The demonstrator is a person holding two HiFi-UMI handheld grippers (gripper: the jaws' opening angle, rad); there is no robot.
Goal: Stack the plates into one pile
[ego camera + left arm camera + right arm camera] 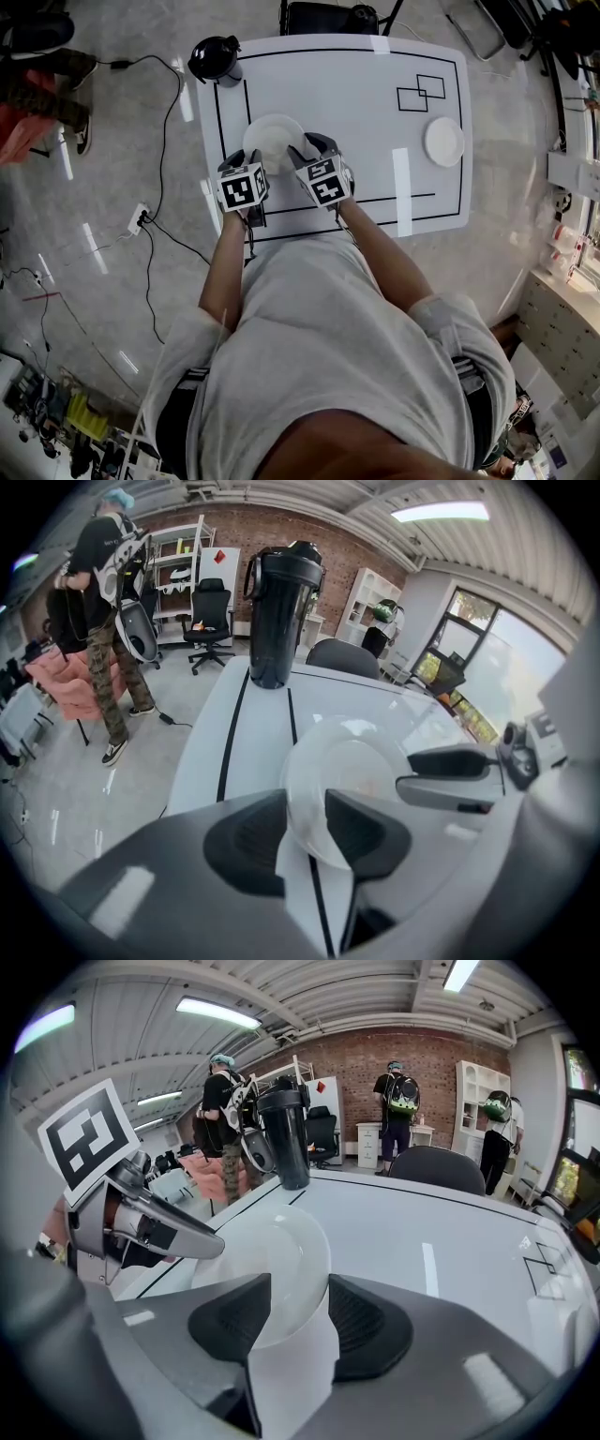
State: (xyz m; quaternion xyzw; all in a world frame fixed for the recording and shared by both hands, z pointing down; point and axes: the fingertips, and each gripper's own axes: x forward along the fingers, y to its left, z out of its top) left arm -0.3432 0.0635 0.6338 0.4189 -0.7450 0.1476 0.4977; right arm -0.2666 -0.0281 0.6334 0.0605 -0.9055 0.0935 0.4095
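A white plate (pixel 274 136) lies near the left end of the white table (pixel 356 84), and both grippers are at its near rim. My left gripper (pixel 253 157) has the plate's rim (pixel 309 789) pinched between half-closed jaws (pixel 305 810). My right gripper (pixel 307 147) stands wide at the plate's right side; the plate's edge (pixel 281 1269) dips between its jaws (pixel 300 1302) with gaps showing. A second white plate (pixel 443 142) sits alone at the table's right end, far from both grippers.
A black jug (pixel 216 58) stands at the table's far left corner, beyond the plate. Black lines border the tabletop. An office chair (pixel 328 17) is behind the table. Cables run over the floor at left (pixel 159 225). People stand in the background (pixel 401 1101).
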